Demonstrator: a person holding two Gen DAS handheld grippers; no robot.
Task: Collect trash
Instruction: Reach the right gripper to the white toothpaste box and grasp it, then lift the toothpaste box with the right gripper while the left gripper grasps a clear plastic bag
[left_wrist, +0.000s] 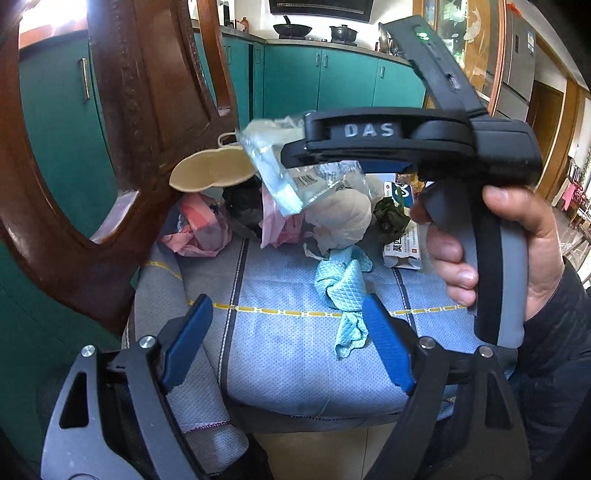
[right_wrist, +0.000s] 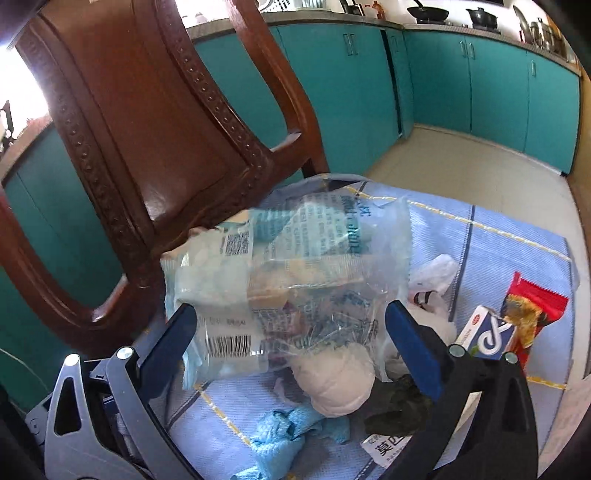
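You see a pale blue dotted seat cushion (left_wrist: 288, 350) crossed by yellow dashed lines, a light blue quilted rag (left_wrist: 341, 286), teal cabinet doors (right_wrist: 480, 81), and a red snack wrapper (right_wrist: 537, 299)

- A clear plastic wrapper (right_wrist: 291, 280), crumpled, with blue print, a QR code and a barcode, hung above the seat between the right gripper's (right_wrist: 288, 332) fingers, which seemed closed on it in the left view.
- A white paper wad (left_wrist: 341, 218) lay on the seat's blue cloth (left_wrist: 288, 343), under the wrapper.
- A blue quilted rag (left_wrist: 343, 291) lay twisted in front of the wad.
- A pink bag (left_wrist: 199, 229) sat crumpled beside the chair back.
- A dark green scrap (left_wrist: 391, 218) lay just beside the wad.
- A small white box (left_wrist: 402, 247) lay behind the scrap.
- A red snack packet (right_wrist: 532, 314) lay flat near the cloth's edge.
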